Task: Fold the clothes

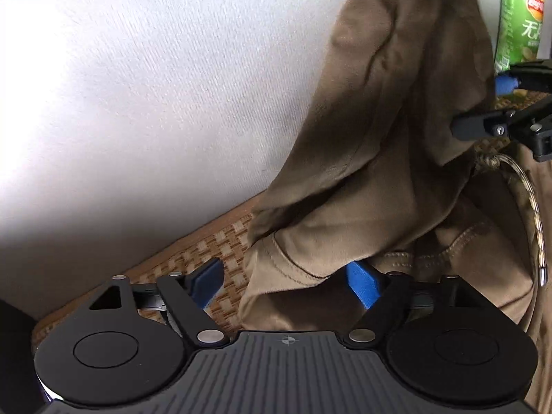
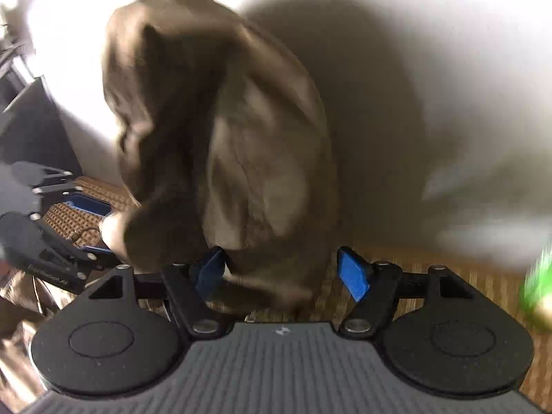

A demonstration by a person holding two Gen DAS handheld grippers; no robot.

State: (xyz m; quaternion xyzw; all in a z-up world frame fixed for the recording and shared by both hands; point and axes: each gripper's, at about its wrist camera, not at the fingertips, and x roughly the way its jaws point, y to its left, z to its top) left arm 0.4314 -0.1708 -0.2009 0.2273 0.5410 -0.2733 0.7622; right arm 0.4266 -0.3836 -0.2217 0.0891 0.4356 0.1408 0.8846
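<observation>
Clearly, we see both pairs of fingers spread wide, and no pad presses on anything. The left gripper has the lower edge of the brown garment hanging between its blue pads; the cloth seems to brush the right-hand pad, but we cannot tell if it really touches. The right gripper also has the garment hanging down between its fingers, released.

The garment rises as a tall, crumpled column in front of the white wall, so its long axis runs up and down, with the lower end on the woven mat.

From the left wrist we see the seams of the garment, a metal key ring on a cord to its right, and a green snack bag beyond it. From the right wrist the picture is blurred; it shows the left gripper to the left of the garment and a dark cabinet further left.
</observation>
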